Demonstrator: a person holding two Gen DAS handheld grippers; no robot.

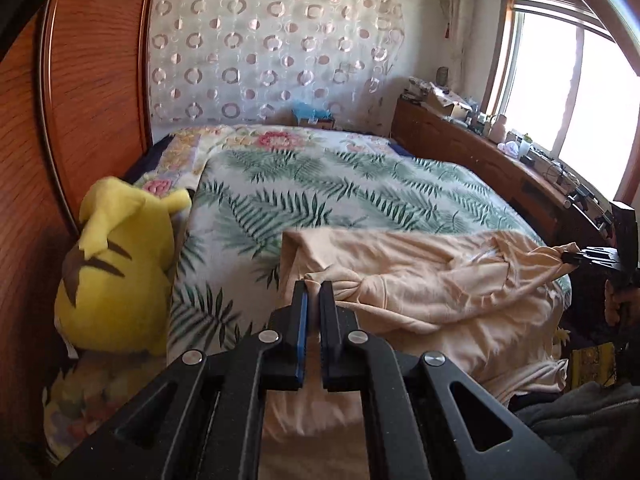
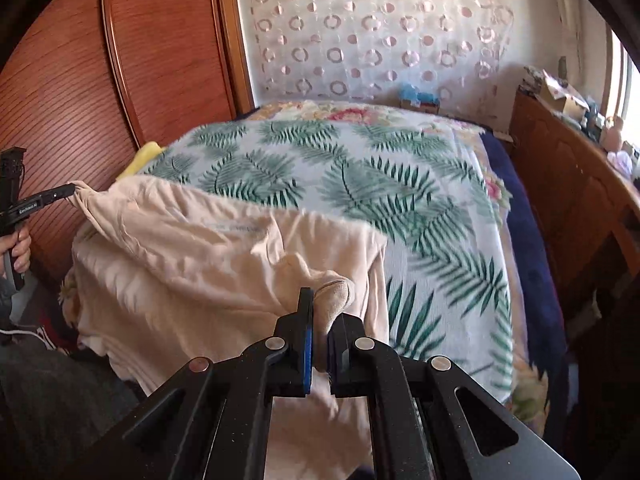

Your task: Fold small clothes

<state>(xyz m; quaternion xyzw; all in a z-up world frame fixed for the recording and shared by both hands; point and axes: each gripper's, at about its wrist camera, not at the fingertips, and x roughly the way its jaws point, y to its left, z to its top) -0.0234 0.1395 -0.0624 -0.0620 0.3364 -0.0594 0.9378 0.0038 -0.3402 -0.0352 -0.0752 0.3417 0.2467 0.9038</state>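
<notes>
A pale peach garment (image 1: 432,292) lies crumpled across the near end of the bed and hangs over its edge; it also shows in the right wrist view (image 2: 208,264). My left gripper (image 1: 314,286) is shut on a bunched edge of the garment. My right gripper (image 2: 324,300) is shut on another bunched corner of it. Each gripper shows in the other's view, pinching cloth: the right one (image 1: 570,257) at the far right, the left one (image 2: 72,190) at the far left. The garment is stretched loosely between them, lifted a little.
The bed has a white cover with green fern leaves (image 2: 360,184). A yellow plush toy (image 1: 116,272) leans on the wooden wardrobe (image 1: 92,80) to the left. A cluttered wooden shelf (image 1: 500,152) runs under the window at right. A patterned curtain (image 1: 272,48) hangs behind.
</notes>
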